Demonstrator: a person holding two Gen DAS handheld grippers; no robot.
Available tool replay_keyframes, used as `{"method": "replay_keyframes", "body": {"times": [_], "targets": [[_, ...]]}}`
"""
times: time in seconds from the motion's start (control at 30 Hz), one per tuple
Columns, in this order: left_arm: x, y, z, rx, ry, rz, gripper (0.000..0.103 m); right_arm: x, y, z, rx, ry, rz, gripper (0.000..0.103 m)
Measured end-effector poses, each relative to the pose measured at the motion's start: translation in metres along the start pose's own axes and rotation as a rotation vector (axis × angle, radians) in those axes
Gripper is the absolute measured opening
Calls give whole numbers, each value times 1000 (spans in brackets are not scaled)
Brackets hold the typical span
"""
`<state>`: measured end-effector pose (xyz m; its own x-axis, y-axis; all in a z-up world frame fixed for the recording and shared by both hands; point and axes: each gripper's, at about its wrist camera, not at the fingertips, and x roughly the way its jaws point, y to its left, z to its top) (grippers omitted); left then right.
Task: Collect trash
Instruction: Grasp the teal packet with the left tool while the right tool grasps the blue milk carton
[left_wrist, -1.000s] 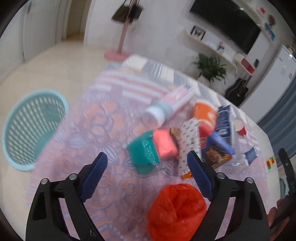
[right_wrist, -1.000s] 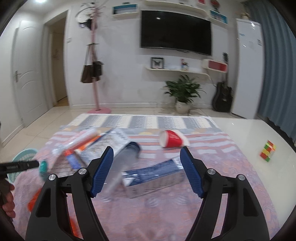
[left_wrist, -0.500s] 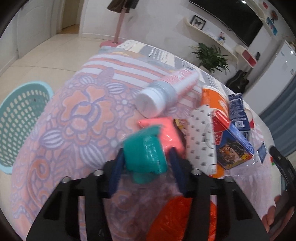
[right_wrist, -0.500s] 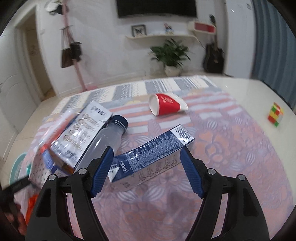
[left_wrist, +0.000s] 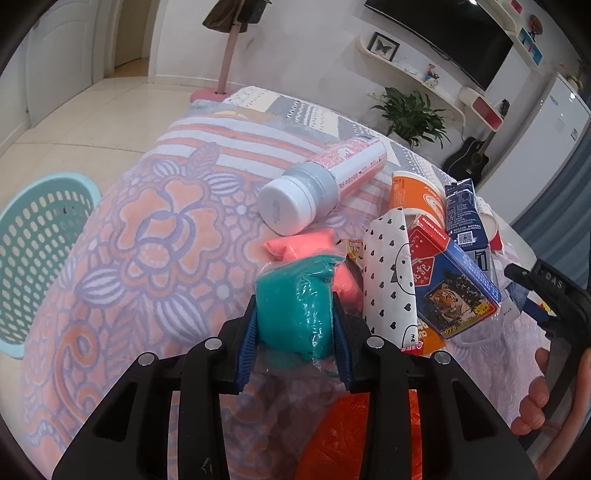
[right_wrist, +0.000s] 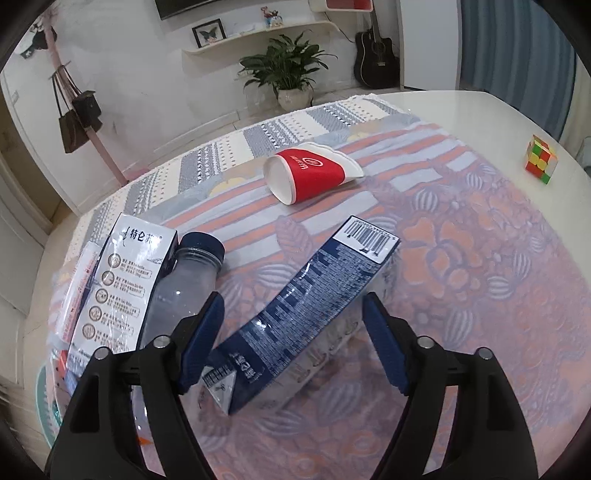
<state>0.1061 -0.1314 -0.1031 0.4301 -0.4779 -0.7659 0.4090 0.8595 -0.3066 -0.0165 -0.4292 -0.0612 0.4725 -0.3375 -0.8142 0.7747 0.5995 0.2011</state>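
Patterned purple-and-orange cloth (left_wrist: 147, 236) covers the desk – left tool (left_wrist: 295, 328), angled steeply down, has just been closing and now pinches the teal plastic-wrapped lump (left_wrist: 295, 306), likely for the teal perforated basket (left_wrist: 40, 254); right tool (right_wrist: 291, 339) spread, widening, straddling the navy carton (right_wrist: 314, 299).

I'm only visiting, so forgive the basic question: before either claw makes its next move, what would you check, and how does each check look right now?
1. Left gripper has just been closing; its pads press the teal packet: ok.
2. Pink packet is free of that grip: cannot tell, they touch.
3. Basket on the floor stands open, unblocked: ok.
4. Right gripper, jaws just opening, is wide enough for the blue carton: ok.
5. Right pads touching the carton: not ok, gaps on both sides.
6. Bottle clear of the right gripper: cannot tell.
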Motion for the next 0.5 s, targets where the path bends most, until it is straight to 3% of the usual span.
{"method": "replay_keyframes", "body": {"times": [0.27, 0.37, 0.4, 0.43, 0.5], "targets": [[-5, 2, 0, 5, -12, 5, 34, 20, -8, -4, -19, 110, 12, 76], [-8, 5, 1, 2, -17, 1, 34, 13, -15, -6, -58, 124, 45, 55], [-9, 6, 1, 0, -19, 1, 34, 12, -16, -7, -70, 127, 47, 40], [-10, 7, 2, -5, -20, -1, 34, 11, -18, -8, -81, 132, 51, 32], [-11, 10, 3, -24, -22, -13, 34, 9, -21, -10, -102, 139, 75, 32]]}}
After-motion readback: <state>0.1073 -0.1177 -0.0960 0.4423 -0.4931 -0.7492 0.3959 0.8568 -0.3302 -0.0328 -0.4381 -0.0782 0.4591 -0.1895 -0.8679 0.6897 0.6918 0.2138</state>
